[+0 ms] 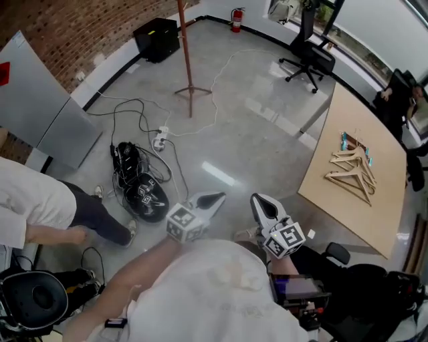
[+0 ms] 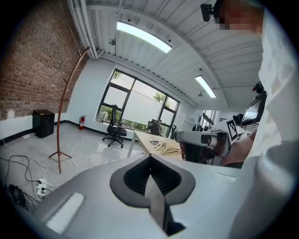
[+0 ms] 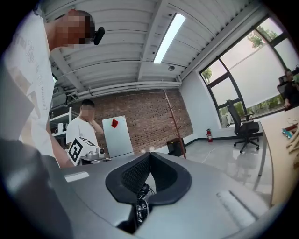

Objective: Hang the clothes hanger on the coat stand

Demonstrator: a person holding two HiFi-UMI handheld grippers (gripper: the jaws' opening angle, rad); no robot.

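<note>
A tall reddish-brown coat stand (image 1: 186, 53) rises from the concrete floor at the far middle; it also shows in the left gripper view (image 2: 62, 122) and the right gripper view (image 3: 174, 123). Several wooden clothes hangers (image 1: 351, 171) lie on the light wooden table (image 1: 348, 120) at the right, also seen as hangers (image 2: 163, 148) ahead of the left gripper. My left gripper (image 1: 214, 200) and right gripper (image 1: 260, 202) hang side by side over the floor near my body, far from hangers and stand. Both are shut with nothing between their pads.
Black cables and a power strip (image 1: 159, 140) sprawl on the floor at the left, beside a black helmet-like object (image 1: 146, 196). A person in a white shirt (image 1: 33, 200) crouches at the left. An office chair (image 1: 309, 57), a black box (image 1: 156, 39) and a fire extinguisher (image 1: 236, 20) stand at the back.
</note>
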